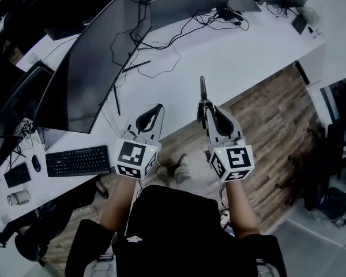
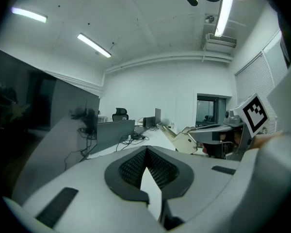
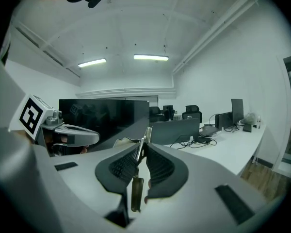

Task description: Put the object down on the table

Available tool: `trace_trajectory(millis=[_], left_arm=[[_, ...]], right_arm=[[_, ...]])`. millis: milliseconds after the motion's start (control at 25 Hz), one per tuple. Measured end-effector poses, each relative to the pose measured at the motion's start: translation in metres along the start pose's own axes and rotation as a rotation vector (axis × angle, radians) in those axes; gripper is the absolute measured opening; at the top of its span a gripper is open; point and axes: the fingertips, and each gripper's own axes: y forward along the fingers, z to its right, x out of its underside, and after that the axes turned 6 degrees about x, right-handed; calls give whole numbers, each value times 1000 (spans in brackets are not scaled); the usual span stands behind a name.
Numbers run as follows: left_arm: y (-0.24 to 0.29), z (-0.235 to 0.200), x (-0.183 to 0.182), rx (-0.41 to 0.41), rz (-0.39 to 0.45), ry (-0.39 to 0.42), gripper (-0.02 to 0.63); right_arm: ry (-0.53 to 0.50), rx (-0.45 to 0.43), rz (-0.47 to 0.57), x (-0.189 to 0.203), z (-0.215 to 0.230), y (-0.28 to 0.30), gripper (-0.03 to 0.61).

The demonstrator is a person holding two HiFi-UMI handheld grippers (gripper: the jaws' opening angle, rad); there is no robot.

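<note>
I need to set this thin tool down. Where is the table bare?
The widest bare stretch of table lies right of the cables, between the laptop and the table edge, ahead of the right gripper holding the thin tool. Crowded: cables beside the curved monitor, and the keyboard and mouse corner.

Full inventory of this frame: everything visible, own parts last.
table: one, white, across the upper head view
monitors: at least three, dark, table's left and far side
keyboard: one, black, table's lower left
mouse: one, black, left of keyboard
cables: several, black, mid-table
floor: wood planks, beneath the grippers
flat metal tool: one, dark, sticking out past the right jaws
shoes: two, pale, on floor
left gripper: white, shut, empty
right gripper: white, shut on flat metal tool
</note>
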Motion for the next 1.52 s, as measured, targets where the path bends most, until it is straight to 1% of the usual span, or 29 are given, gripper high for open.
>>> trace_trajectory(millis=[480, 840, 1520], left_arm=[[18, -29, 47, -91, -73, -85, 14], [20, -44, 90, -140, -144, -134, 14], [20, -54, 143, -187, -217, -199, 14]], right_arm=[[-33, -124, -127, 47, -6, 56, 48], [-96, -215, -233, 95, -19, 88, 48], [-298, -312, -409, 174, -20, 137, 48]])
